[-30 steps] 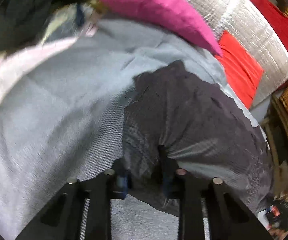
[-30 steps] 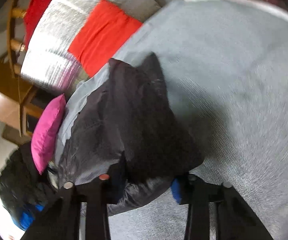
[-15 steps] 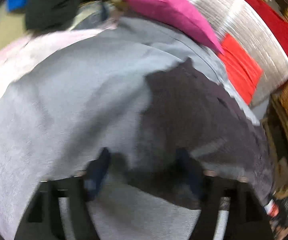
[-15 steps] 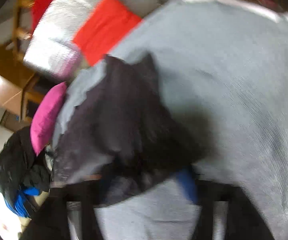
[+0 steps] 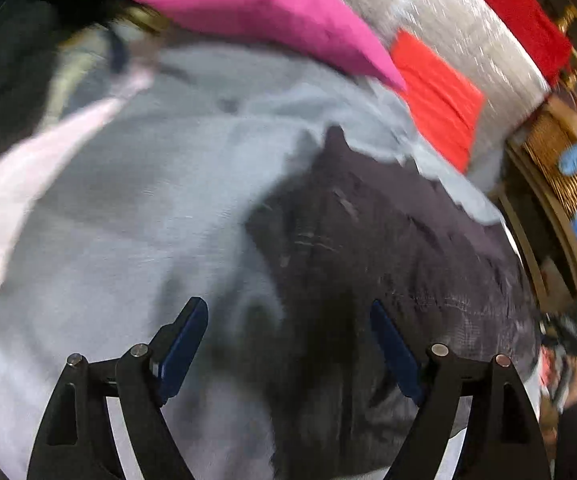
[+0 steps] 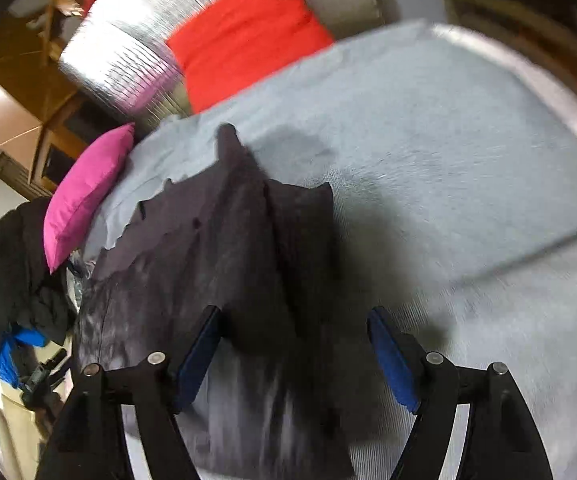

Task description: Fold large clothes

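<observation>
A dark grey garment (image 5: 388,248) lies folded on the light grey bed sheet (image 5: 128,220). My left gripper (image 5: 286,304) hovers over the garment's near left edge; its jaws are opening, the cloth lies beneath the gap and no pad presses on it. In the right wrist view the same garment (image 6: 216,240) stretches away toward the pillows, with a pointed corner at its far end. My right gripper (image 6: 293,310) stands open above the garment's near right edge, its blue pads clear of the fabric.
A magenta pillow (image 5: 268,12), a red cushion (image 5: 436,92) and a silvery cover (image 5: 448,12) line the bed's far side. A pale pink cloth (image 5: 16,176) lies at left. A black and blue jacket pile (image 6: 8,260) sits beyond the bed; a wicker basket (image 5: 560,160) stands at right.
Both grippers were shut on the garment's near edge and have let go, jaws now wide. Both hands have drawn back from the cloth, which rests on the bed.
</observation>
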